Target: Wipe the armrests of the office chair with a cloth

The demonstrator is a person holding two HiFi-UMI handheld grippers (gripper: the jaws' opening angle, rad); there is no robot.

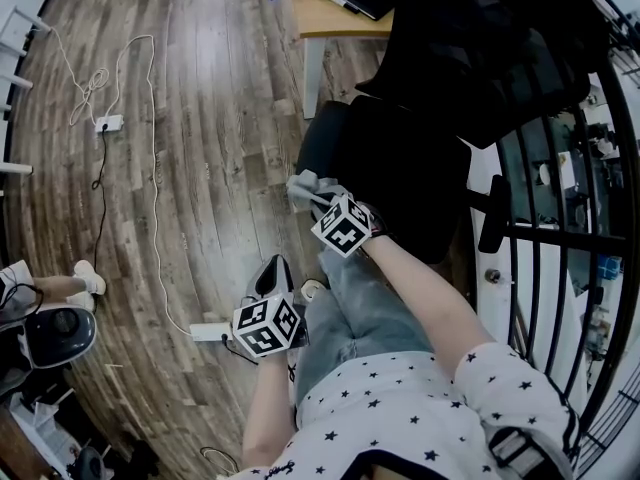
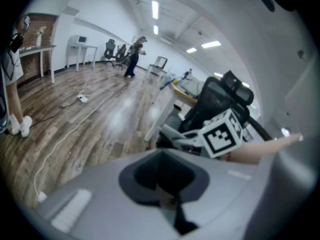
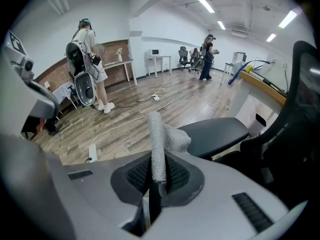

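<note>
Evidently soft, light and limp, the grey cloth (image 3: 158, 139) bunches where it is pinched, so a folded edge is the best hold. The right gripper (image 3: 158, 180) is clamped on it just over the front corner of the office chair's seat (image 1: 400, 168). The armrest (image 1: 494, 213) stands well apart, and the left gripper (image 2: 171, 196) has its jaws together on nothing.
</note>
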